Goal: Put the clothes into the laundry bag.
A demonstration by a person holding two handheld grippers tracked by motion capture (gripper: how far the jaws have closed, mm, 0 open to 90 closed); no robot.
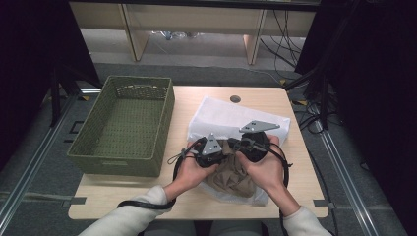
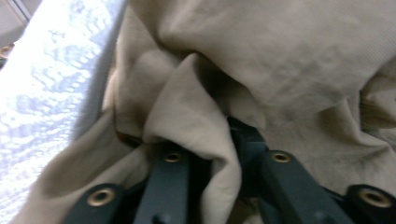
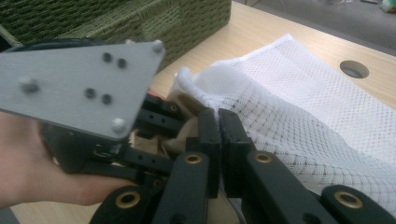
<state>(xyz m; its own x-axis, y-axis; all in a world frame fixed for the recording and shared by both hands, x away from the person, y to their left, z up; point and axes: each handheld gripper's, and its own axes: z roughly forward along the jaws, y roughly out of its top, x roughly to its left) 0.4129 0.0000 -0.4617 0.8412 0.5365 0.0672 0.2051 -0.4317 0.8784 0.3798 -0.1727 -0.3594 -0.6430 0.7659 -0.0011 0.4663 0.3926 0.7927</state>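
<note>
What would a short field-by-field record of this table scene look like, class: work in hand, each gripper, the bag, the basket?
Work: tan cloth going into white mesh bag
Left gripper: a fold of the cloth lies between its jaws
Right gripper: jaws together at the bag's edge, over the cloth
Basket: green, woven, left of the bag, nothing inside
Table: light wood
</note>
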